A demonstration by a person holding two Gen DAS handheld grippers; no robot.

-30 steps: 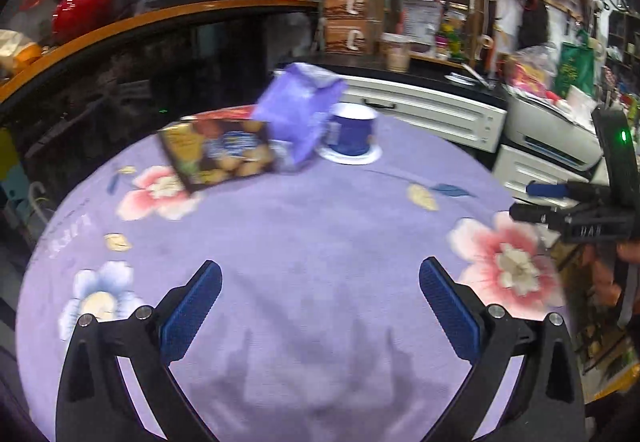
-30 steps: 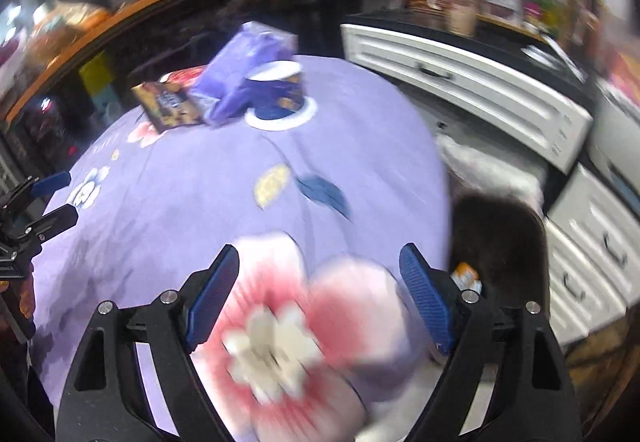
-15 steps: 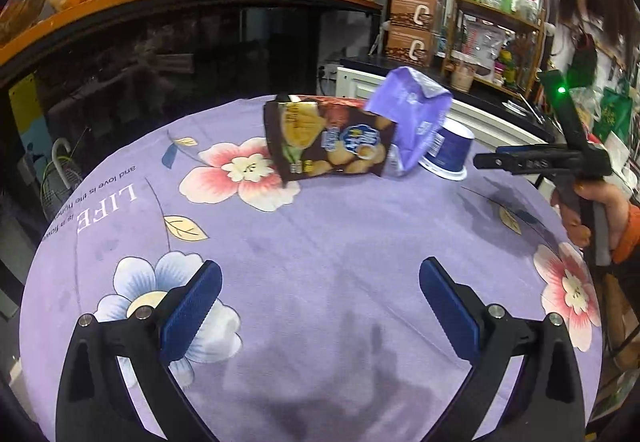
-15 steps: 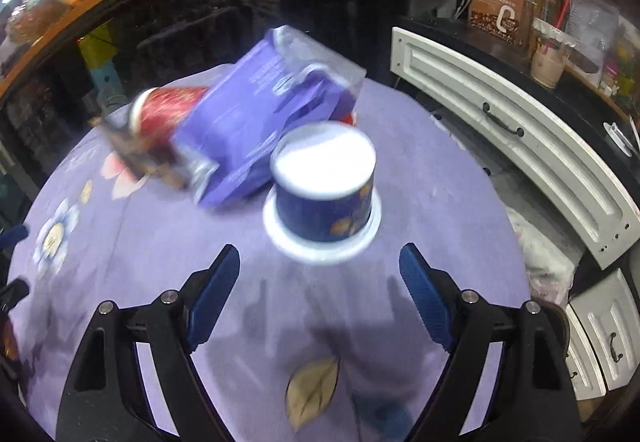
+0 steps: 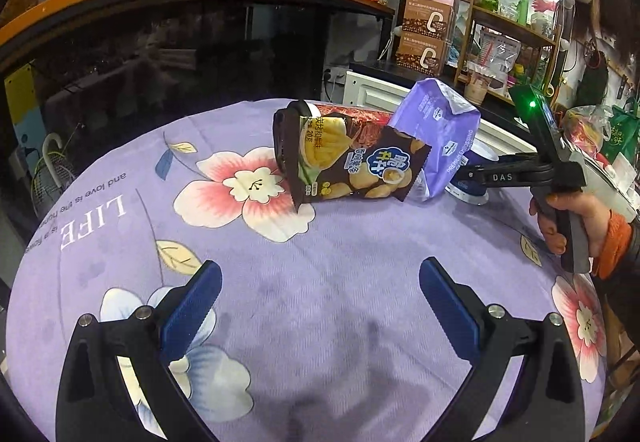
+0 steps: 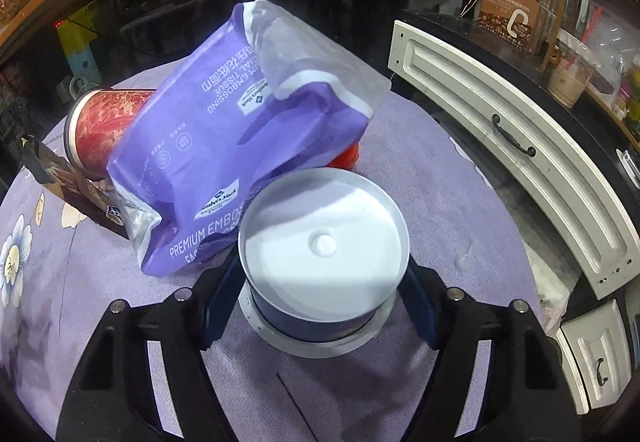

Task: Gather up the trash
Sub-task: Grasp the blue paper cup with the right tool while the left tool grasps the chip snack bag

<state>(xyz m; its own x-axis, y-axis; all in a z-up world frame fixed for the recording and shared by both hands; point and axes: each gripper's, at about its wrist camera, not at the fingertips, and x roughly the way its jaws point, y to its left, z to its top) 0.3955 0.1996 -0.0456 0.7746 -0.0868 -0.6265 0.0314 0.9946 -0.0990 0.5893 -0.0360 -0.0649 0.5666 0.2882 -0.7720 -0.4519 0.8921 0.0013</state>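
I am closing the right gripper on the upturned blue paper cup standing beside the purple tissue pack on the tabletop, fingers flanking its light, crushable wall without a confirmed grasp, while the left gripper is hanging released.

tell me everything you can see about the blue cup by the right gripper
The cup is a dark blue tub standing upside down on the purple tablecloth, white base up, wide white rim flat on the cloth. The tissue pack leans on its far side. The right gripper, jaws just closing, straddles its walls; contact is unclear.
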